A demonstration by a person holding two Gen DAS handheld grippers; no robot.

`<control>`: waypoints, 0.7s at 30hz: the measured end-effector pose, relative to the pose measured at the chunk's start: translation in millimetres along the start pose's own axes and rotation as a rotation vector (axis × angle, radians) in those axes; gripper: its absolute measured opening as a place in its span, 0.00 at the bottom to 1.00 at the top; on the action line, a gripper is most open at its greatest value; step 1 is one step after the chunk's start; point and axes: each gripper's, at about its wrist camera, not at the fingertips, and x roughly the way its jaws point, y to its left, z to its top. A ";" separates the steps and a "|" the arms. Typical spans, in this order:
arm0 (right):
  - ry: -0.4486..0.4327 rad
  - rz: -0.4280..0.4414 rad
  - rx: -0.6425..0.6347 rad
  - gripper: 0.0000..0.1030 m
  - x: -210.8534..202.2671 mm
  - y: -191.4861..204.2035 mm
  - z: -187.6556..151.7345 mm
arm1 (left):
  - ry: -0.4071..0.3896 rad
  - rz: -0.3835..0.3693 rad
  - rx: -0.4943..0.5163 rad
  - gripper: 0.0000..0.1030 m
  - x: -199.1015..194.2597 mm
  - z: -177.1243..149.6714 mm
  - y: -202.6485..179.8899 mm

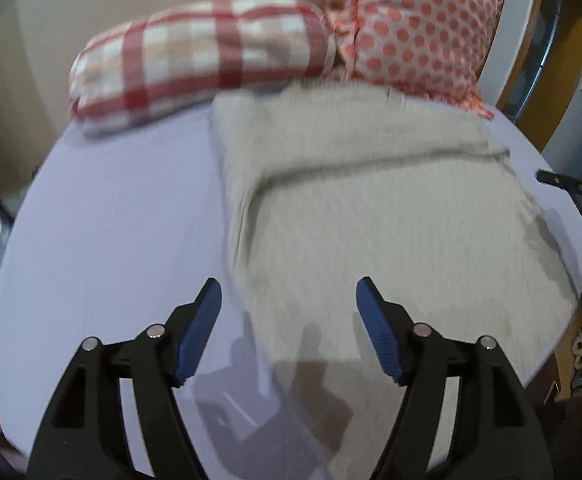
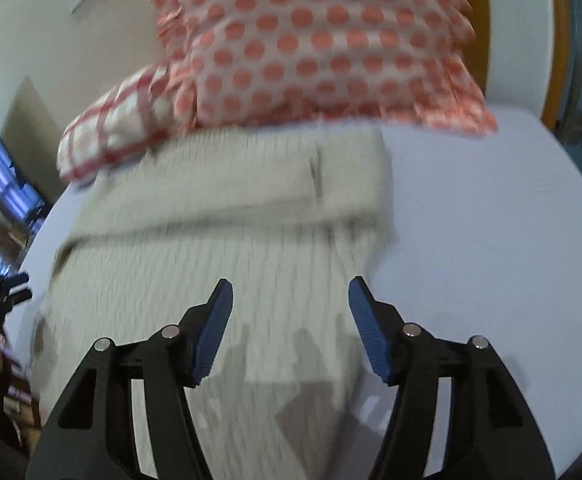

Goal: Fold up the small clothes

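A bed with a pale lilac sheet (image 1: 123, 216) carries everything here. A light grey knitted garment (image 1: 371, 208) lies spread flat on the sheet, more to the right half in the left wrist view, with one folded layer across its far part. At the far end of the bed a red and white checked pillow (image 1: 199, 56) lies on the sheet, and just beside it a white pillow with coral dots (image 1: 415, 24) stands tilted. The far edge of the garment reaches both pillows.
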 end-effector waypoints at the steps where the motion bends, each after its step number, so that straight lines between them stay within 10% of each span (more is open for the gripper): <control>1: 0.013 0.003 0.023 0.59 -5.0 -5.3 -16.0 | 0.013 -0.017 -0.018 0.68 -0.3 -9.3 2.1; 13: 0.034 0.201 0.130 0.43 -30.0 -6.0 -103.7 | 0.066 -0.254 -0.163 0.65 -9.2 -80.5 -26.8; 21: 0.068 0.396 0.222 0.14 -21.7 -7.1 -123.0 | 0.117 -0.330 -0.300 0.22 -6.4 -88.1 -25.6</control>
